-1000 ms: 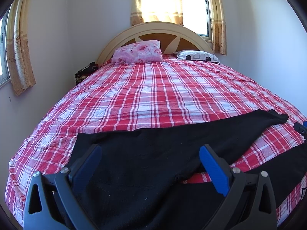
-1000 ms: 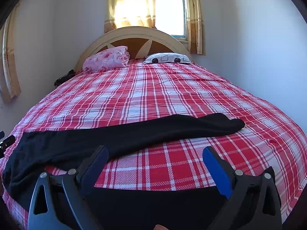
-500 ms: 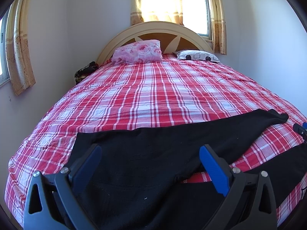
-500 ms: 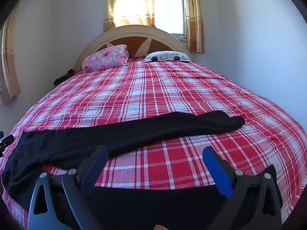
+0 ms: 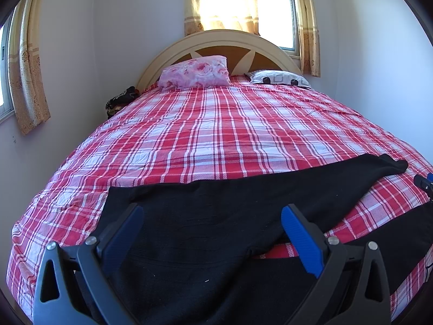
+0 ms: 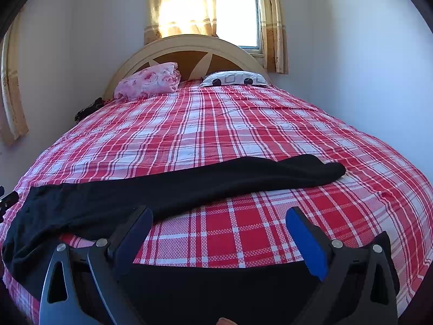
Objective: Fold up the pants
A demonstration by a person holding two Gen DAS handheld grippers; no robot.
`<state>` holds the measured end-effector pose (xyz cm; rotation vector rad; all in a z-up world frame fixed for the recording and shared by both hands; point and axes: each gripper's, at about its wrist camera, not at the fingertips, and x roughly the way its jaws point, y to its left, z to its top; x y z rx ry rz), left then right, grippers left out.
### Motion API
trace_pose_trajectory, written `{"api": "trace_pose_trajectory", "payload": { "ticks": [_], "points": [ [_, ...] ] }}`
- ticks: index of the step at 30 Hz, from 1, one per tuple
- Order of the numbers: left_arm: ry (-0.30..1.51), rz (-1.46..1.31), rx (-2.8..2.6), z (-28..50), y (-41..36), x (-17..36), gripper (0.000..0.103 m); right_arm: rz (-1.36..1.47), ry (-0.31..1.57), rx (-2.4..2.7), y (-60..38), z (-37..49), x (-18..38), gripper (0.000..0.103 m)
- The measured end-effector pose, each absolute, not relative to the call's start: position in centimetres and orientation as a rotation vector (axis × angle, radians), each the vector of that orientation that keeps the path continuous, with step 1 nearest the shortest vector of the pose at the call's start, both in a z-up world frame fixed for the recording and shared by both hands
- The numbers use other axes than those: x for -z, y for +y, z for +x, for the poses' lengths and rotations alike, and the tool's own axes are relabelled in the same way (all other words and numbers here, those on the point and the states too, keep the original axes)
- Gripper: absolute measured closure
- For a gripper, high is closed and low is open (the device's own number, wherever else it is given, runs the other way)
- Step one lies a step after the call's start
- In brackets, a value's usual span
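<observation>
Item under inspection: one pair of black pants (image 5: 216, 216), laid across the near end of a bed (image 5: 216, 135) with a red plaid cover. The waist end lies to the left side; the two legs run out to the right. The far leg (image 6: 216, 184) extends flat to its cuff. The near leg (image 6: 216, 292) runs along the bed's front edge, well apart from the far one, with bare plaid showing between them.

Left claw (image 5: 211, 233): fingers spread wide, holding nothing, positioned over the seat and waist area of the pants.

Right claw (image 6: 219, 233): fingers likewise spread wide, holding nothing, positioned above the gap between the legs, with the near leg directly below.

Progress: no fold is evident. The garment is spread out and the legs are not yet brought together. In my judgement the task stands at its start. Outstanding: lay one leg onto the other, then fold the length down to a compact stack.

Also noted: a pink floral pillow (image 5: 194, 71) and a white patterned pillow (image 5: 278, 78) at the headboard (image 5: 222, 40), clear of the work.
</observation>
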<state>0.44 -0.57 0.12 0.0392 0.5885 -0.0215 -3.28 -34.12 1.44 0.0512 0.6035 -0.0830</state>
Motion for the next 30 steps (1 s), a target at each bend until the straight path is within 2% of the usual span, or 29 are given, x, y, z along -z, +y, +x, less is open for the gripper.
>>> {"api": "trace_pose_trajectory", "payload": {
  "ticks": [24,30],
  "points": [
    [0.634,0.063,0.025,2.6,-0.5,1.5,0.000,0.065,0.639,0.088,-35.4,-1.7,-0.2,0.004],
    [0.677,0.090,-0.002,4.0,2.6,2.1,0.000,0.063,0.642,0.012,-36.4,-1.1,-0.3,0.004]
  ]
}}
